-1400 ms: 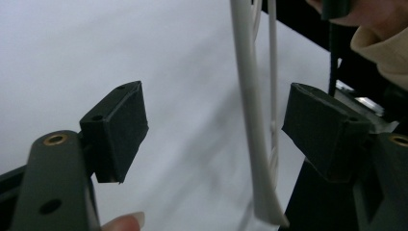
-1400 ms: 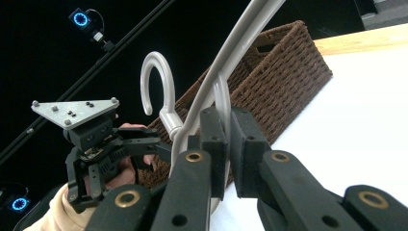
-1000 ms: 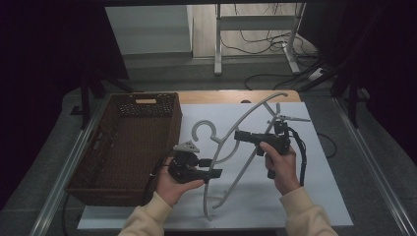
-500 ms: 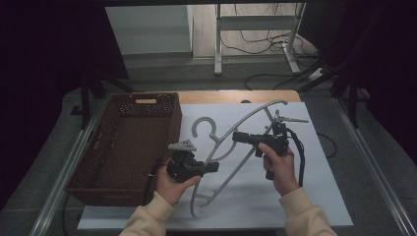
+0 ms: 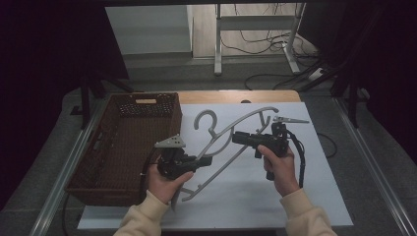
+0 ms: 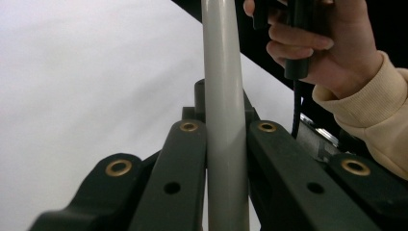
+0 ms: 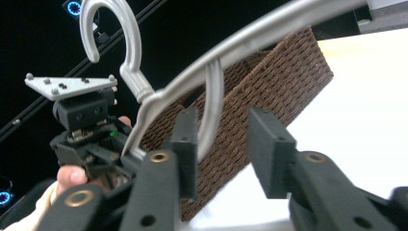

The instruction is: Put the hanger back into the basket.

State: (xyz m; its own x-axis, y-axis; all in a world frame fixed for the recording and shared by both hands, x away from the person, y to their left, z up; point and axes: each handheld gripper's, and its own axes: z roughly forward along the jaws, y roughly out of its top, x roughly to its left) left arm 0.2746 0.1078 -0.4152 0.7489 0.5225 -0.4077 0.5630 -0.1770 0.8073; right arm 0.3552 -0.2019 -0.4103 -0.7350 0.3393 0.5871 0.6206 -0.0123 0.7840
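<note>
Above white table (image 5: pixel 295 196), left tool (image 5: pixel 205 160) clamping hanger (image 5: pixel 231 129), right tool (image 7: pixel 223 144) agape.

The left tongs (image 5: pixel 204 160) have drawn back toward the person, dragging the hanger (image 5: pixel 231 129) along; its hook now sits nearer the right tongs (image 5: pixel 237 137).

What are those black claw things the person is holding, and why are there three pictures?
They are hand-held grippers, each with two jaws like tongs. One camera looks down from above; the other two ride on the grippers. On the white table sheet sits a brown woven basket. The left gripper is pinching a grey clothes hanger and lifting it; in its own camera the hanger's bar is squeezed between the jaws. The right gripper is open, with its jaws on either side of a thin grey loop of the hanger, not squeezing it.
</note>
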